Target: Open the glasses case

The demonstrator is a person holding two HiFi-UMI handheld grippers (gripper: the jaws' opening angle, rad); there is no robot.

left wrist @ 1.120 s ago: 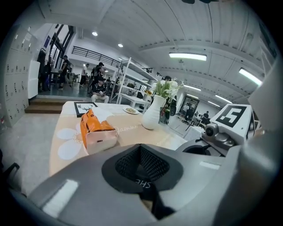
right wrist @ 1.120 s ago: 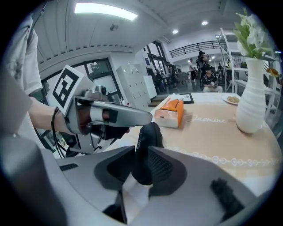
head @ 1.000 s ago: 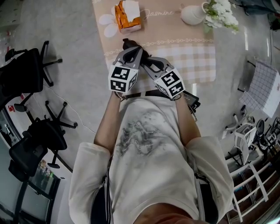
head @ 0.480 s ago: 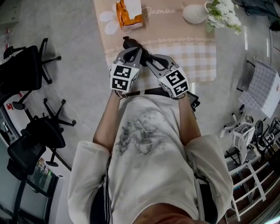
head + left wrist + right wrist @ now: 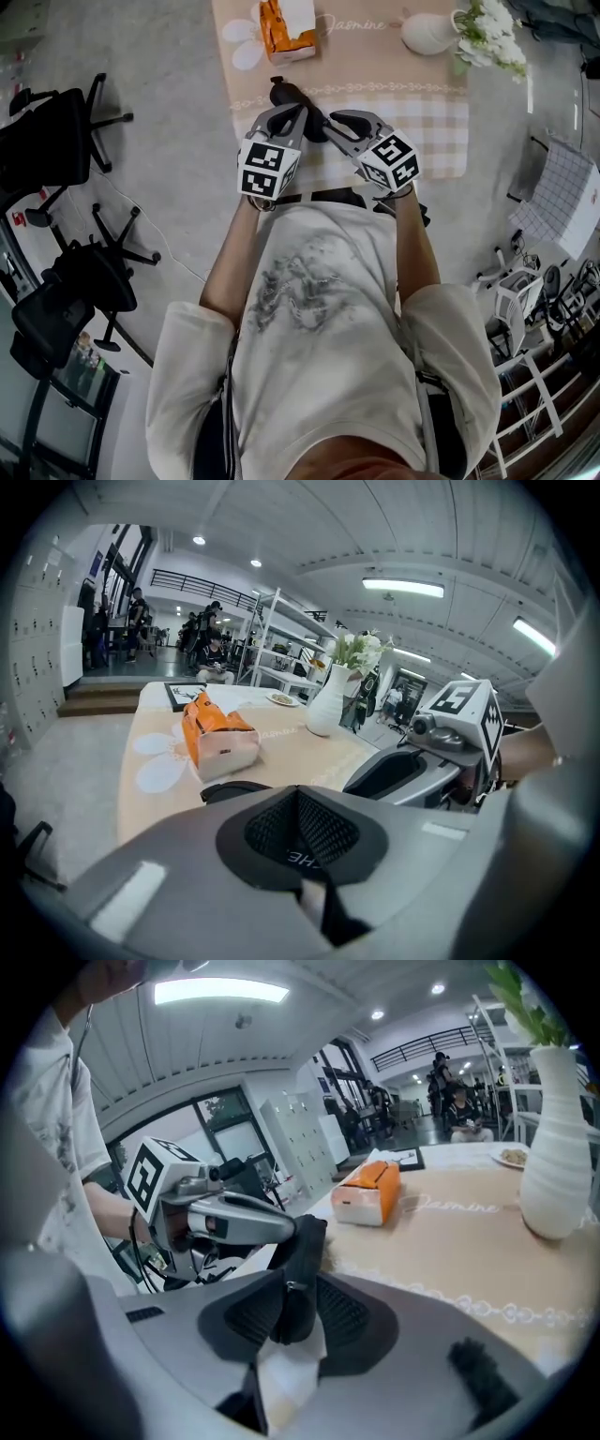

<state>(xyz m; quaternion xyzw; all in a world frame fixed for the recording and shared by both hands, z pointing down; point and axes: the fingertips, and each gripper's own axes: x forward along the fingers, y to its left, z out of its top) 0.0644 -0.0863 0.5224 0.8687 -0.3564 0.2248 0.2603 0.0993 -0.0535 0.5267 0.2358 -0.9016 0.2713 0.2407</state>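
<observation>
Over a beige checked tablecloth (image 5: 412, 131), a person works a slim black glasses case (image 5: 306, 1241) with two hand-held tools. The right gripper (image 5: 292, 1288), its jaws just eased wider, has the upright case between its pads, which touch both its sides. The left gripper (image 5: 300, 794) is fully closed at the case's top end; whether it pinches an edge there is unclear. An orange tissue pack (image 5: 286, 26) and a white vase (image 5: 427, 33) stand beyond.

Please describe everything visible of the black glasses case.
The glasses case is black, soft-looking fabric with a zipper along its edge, seemingly closed. It stands on edge over the table. The right tool, whose jaws have just been opening, has it between its pads; the shut left tool meets its far end.
</observation>
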